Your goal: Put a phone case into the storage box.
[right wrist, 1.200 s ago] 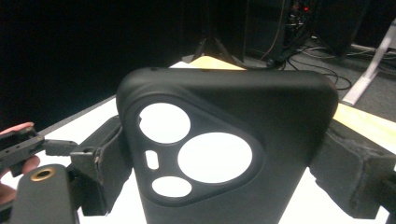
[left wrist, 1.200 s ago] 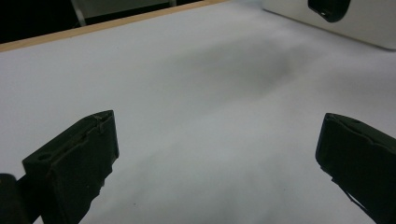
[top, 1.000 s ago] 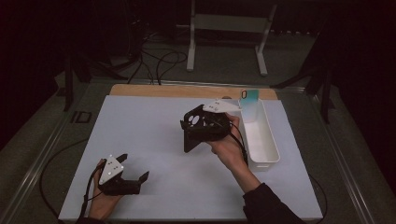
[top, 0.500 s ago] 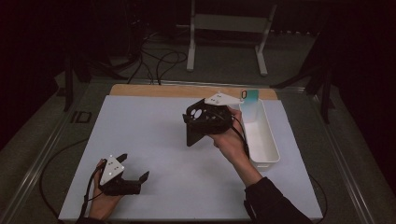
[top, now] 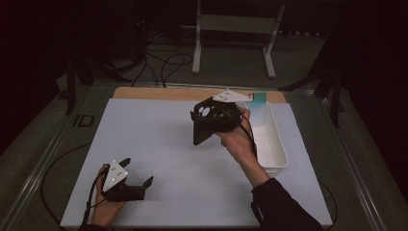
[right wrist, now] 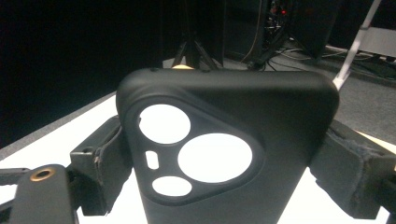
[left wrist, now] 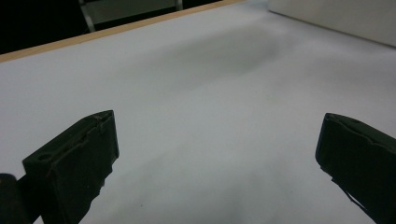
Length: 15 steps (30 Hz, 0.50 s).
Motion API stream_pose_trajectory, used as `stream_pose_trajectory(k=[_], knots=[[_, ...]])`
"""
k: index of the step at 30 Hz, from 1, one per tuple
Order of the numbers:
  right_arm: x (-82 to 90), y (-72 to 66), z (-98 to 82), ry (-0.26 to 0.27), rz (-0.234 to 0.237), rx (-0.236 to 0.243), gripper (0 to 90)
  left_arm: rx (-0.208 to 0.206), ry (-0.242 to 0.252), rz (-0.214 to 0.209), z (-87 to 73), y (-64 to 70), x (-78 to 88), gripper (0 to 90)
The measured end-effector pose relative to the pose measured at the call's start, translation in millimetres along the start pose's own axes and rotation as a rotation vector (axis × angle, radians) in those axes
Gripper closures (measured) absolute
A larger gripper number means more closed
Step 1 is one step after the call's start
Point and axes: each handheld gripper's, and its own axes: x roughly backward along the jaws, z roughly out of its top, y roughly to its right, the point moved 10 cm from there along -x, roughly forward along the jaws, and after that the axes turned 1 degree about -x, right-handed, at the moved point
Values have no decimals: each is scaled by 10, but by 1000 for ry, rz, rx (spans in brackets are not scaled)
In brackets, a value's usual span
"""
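Note:
A black phone case (right wrist: 224,144) with round camera cut-outs stands clamped between the two jaws of my right gripper (right wrist: 219,158). In the high view that right gripper (top: 207,126) is held up above the middle of the white mat, and the case (top: 202,132) hangs down and to the left. My left gripper (top: 137,179) rests low at the mat's front left corner with its jaws wide apart. In the left gripper view its fingers (left wrist: 74,158) frame bare white mat and nothing sits between them.
A long white tray (top: 272,144) lies along the right side of the mat (top: 144,134), just right of my right hand. A pale teal piece (top: 259,99) sits at its far end. A wooden strip (top: 154,93) borders the mat's far edge. Cables and a stand lie on the floor beyond.
My right gripper has lifted the phone case a little higher and toward the far side of the table. The left gripper has stayed where it was.

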Motion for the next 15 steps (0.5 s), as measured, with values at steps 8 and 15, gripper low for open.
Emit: stream_pose_trajectory(k=[8,15], knots=[[-40,112,49,0,-34,6,134,-1,4,-1,5,5,2,1],[-77,253,90,-6,-71,10,134,-4,4,0,6,5,3,1]])
